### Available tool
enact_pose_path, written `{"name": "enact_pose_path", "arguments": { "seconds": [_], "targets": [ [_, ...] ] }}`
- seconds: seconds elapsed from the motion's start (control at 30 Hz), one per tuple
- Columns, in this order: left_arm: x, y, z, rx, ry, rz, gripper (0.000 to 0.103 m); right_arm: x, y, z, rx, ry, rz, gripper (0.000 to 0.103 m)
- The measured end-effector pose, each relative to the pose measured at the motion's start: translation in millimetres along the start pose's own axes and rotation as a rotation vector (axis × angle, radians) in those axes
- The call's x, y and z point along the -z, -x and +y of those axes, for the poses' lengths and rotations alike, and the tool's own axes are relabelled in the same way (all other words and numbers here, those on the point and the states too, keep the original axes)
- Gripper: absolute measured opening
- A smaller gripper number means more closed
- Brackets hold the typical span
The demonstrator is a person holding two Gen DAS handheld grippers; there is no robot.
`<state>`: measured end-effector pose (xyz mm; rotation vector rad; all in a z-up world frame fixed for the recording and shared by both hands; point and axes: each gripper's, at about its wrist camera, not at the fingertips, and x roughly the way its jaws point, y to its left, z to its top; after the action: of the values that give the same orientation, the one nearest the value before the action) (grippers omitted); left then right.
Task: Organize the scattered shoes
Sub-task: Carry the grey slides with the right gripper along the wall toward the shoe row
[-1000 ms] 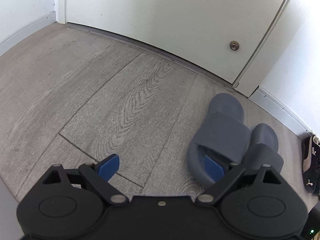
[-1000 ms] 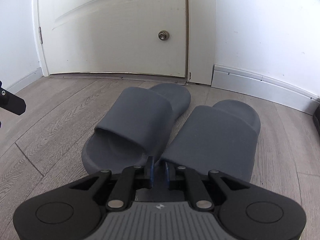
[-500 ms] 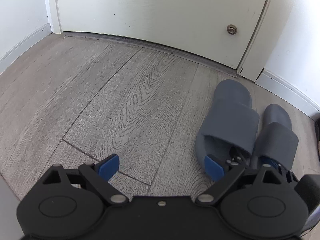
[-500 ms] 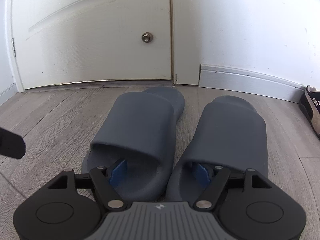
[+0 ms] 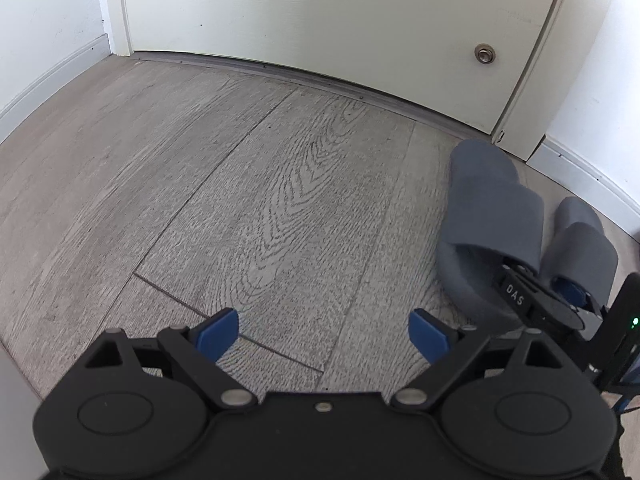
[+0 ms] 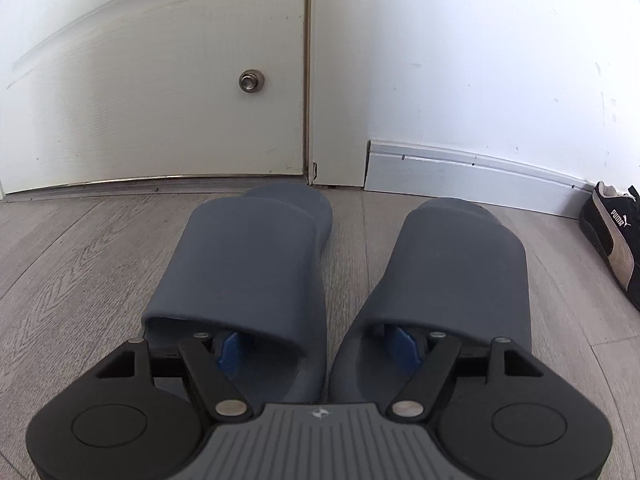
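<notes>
Right tongs [image 6: 320, 350] had just spread wide, one pad [image 6: 229, 350] inside each grey slide [image 6: 244, 264], pair ahead by the door [image 6: 152, 80]; likely spacing them. Left tongs [image 5: 322, 334] wide, empty.

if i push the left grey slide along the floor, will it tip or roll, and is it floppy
The left grey slide probably slides rather than tips or rolls: it lies flat and low on its sole on the wood floor. Its thick, smooth strap holds an open arch unsupported, so it looks fairly firm, likely foam and light. Its matte surface may drag a little.
</notes>
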<state>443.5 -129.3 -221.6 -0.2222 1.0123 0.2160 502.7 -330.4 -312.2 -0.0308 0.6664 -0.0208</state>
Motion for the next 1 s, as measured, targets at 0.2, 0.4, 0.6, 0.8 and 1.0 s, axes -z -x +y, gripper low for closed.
{"name": "enact_pose_path", "arguments": {
  "seconds": [0.2, 0.4, 0.6, 0.8, 1.0],
  "targets": [
    [1, -1, 0, -0.008, -0.010, 0.000, 0.093, -11, -15, -26, 0.059, -0.054, -0.008, 0.071],
    [1, -4, -7, -0.025, -0.043, 0.004, 0.093, -12, -19, -46, 0.020, -0.030, -0.038, 0.058],
    [1, -5, -13, -0.046, -0.070, 0.002, 0.093, -12, -19, -56, -0.028, -0.001, -0.063, 0.051],
    [2, -6, -15, -0.058, -0.073, 0.006, 0.093, -11, -15, -61, -0.049, 0.003, -0.071, 0.044],
    [3, -6, -18, -0.069, -0.082, 0.008, 0.093, -8, -14, -55, -0.040, 0.033, -0.077, 0.050]
  ]
}}
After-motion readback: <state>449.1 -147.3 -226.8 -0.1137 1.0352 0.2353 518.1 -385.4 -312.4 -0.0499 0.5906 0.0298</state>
